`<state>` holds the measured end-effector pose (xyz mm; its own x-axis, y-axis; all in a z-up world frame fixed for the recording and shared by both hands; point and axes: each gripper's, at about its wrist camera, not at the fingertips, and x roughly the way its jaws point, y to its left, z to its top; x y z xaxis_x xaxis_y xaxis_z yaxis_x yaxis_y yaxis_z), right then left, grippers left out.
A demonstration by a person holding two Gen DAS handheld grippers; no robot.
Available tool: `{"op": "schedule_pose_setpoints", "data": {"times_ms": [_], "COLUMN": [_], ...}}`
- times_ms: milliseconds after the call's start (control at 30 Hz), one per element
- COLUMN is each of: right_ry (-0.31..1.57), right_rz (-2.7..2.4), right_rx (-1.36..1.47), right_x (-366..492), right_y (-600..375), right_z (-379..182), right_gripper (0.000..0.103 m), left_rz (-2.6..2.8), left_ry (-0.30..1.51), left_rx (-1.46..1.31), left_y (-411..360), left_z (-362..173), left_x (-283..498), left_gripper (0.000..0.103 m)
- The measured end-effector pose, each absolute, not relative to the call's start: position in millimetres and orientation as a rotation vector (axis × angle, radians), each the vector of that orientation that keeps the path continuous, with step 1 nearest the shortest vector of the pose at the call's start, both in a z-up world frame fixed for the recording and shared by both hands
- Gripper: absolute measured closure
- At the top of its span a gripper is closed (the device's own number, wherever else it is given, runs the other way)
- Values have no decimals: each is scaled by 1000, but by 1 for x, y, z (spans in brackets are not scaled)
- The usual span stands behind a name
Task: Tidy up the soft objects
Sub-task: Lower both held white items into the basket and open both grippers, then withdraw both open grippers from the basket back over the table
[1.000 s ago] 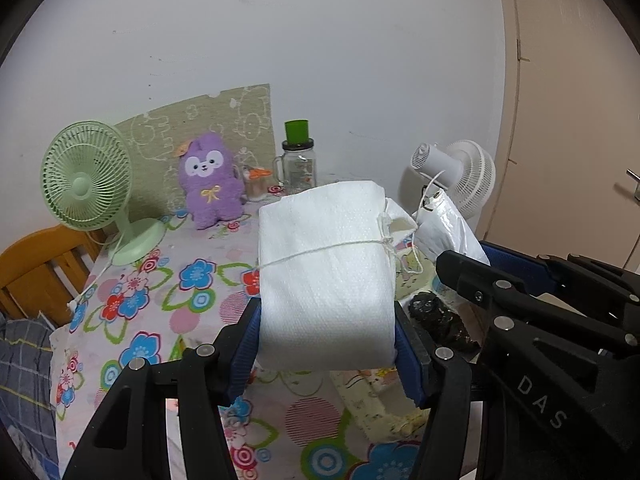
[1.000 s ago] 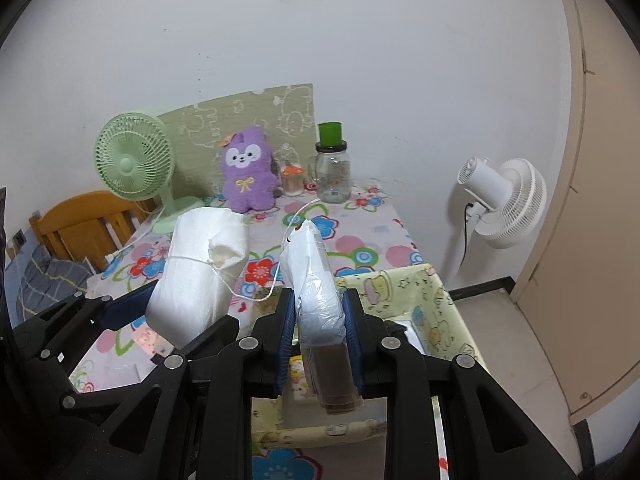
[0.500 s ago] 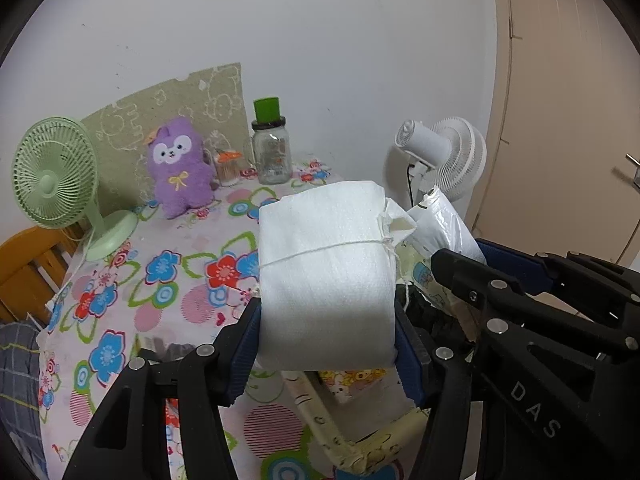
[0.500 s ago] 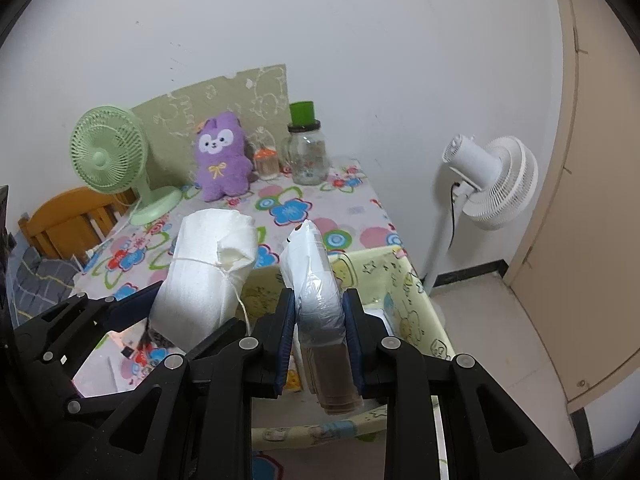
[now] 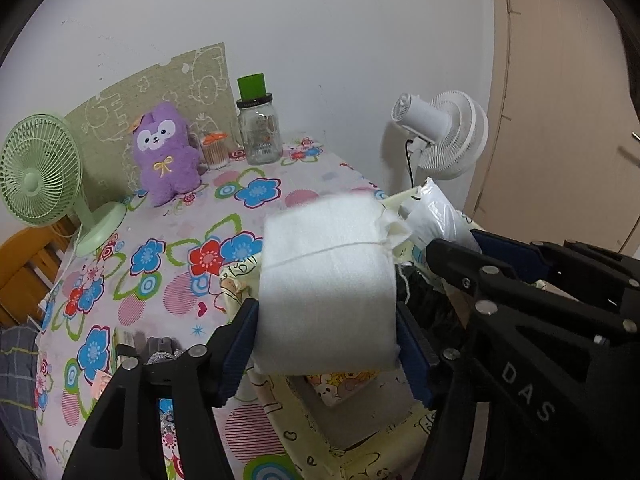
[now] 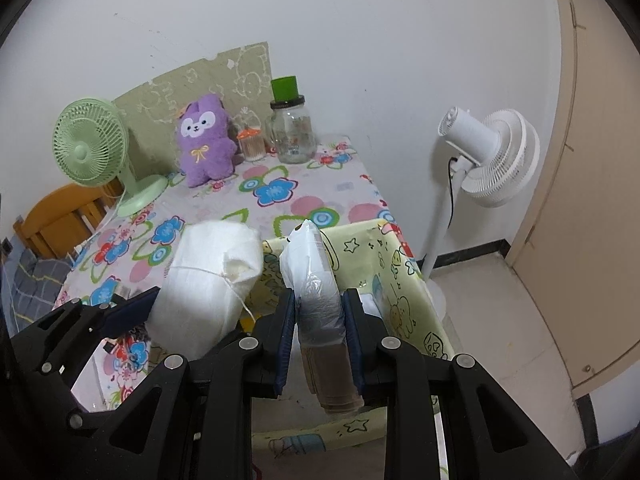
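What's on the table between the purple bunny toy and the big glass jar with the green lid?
A small clear jar with an orange lid stands between the purple plush toy and the glass jar. Both wrist views show it.

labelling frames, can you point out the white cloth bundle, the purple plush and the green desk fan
white cloth bundle (image 5: pixel 326 280), left wrist view, middle of its front face
purple plush (image 6: pixel 206 140), right wrist view, its chest
green desk fan (image 5: pixel 34 178), left wrist view, hub of the grille
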<state>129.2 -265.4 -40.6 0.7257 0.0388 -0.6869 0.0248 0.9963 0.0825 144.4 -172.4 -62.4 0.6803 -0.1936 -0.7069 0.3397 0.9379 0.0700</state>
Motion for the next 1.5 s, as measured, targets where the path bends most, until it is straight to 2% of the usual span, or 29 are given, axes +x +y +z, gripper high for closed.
{"op": "schedule_pose_setpoints", "data": {"times_ms": [100,200,267,367,433,567,833,1300,1500], "right_ry": [772,779,783,790,788,791,784,736,693], "right_rz": [9,16,22,20,17,15,5,7,9], "right_rx": [101,110,109,117,129,130,134,98,62], "right_x": [133,136,137,139,140,141,136,113,98], "right_y": [-268,-270,-270,-272,-274,-274,-272,-251,-236], "right_z": [-46,-50,-52,-56,-57,-58,-55,-37,-24], "right_gripper": [76,71,58,45,39,33,27,25,20], "left_rz": [-303,-301,-300,-312,-314,-321,-316,-310,-300], "left_ry": [776,787,793,794,792,790,771,718,691], "left_rx": [207,212,215,216,215,216,211,208,191], "left_y": [-174,-176,-177,-179,-179,-180,-174,-154,-141], "left_z": [-66,-69,-71,-72,-71,-71,-64,-46,-37], "left_x": [147,150,151,151,152,151,142,118,109], "left_gripper": [26,25,23,16,13,11,8,7,5]}}
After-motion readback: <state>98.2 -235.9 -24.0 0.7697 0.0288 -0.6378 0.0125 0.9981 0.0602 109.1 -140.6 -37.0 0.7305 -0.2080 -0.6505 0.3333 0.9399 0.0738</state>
